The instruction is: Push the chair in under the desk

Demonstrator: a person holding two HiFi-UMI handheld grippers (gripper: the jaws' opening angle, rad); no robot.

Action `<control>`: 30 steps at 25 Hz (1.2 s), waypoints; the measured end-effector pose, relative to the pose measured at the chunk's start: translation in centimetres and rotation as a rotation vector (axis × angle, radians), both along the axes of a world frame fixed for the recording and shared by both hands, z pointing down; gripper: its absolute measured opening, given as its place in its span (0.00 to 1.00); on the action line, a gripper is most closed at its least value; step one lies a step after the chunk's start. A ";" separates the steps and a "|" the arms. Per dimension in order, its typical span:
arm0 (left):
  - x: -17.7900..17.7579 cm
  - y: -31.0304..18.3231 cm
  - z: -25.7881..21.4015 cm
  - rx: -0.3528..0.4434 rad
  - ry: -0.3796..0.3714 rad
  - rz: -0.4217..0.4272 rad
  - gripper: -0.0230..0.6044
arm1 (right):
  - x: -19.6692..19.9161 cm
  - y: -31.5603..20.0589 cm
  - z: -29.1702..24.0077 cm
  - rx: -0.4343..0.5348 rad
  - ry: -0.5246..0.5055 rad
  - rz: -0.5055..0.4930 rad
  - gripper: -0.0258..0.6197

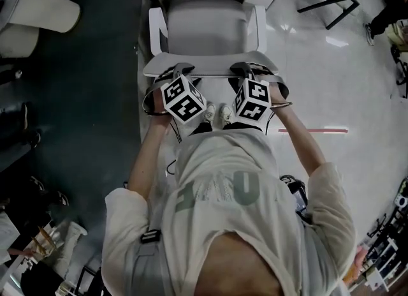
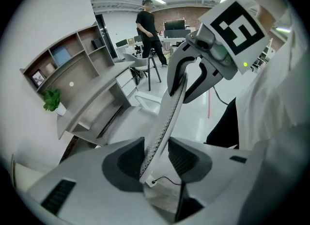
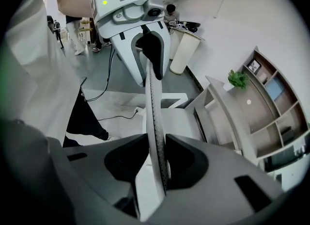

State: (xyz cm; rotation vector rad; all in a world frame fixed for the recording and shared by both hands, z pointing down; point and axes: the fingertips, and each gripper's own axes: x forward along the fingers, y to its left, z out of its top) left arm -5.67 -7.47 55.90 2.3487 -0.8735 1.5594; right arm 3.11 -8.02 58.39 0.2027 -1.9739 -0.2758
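Position: chair [image 1: 207, 27] at bench [image 2: 101, 84], seat front just under near edge | Hold: left hand-held gripper [image 1: 180, 71] set loosely round backrest top edge [image 1: 210, 64]; right hand-held gripper [image 1: 245, 70] clamped on it | Risk: uneven hold, chair could be slewed, left armrest [image 1: 155, 30] jammed against bench.

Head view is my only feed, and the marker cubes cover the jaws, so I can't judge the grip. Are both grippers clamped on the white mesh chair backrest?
Observer: The right gripper is: both pads press the white mesh chair backrest.
Operator: And the left?
Observer: The left gripper has the backrest between its jaws, but one pad stands clear.
Operator: Anyone beyond the desk?
Observer: Yes, a person in black stands in the background past the grey curved desk.
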 end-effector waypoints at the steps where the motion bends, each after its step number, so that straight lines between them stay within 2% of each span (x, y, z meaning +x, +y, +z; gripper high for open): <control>1: -0.1 -0.4 0.0 0.003 0.002 0.001 0.29 | -0.1 -0.4 0.0 0.003 0.000 0.004 0.21; 14: -1.9 -5.5 -0.1 0.028 -0.014 0.004 0.30 | -1.8 -5.4 -0.2 0.032 -0.010 0.035 0.21; 30: -4.1 -11.5 -0.1 0.043 0.016 0.023 0.30 | -4.1 -11.3 -0.1 0.040 -0.013 0.054 0.21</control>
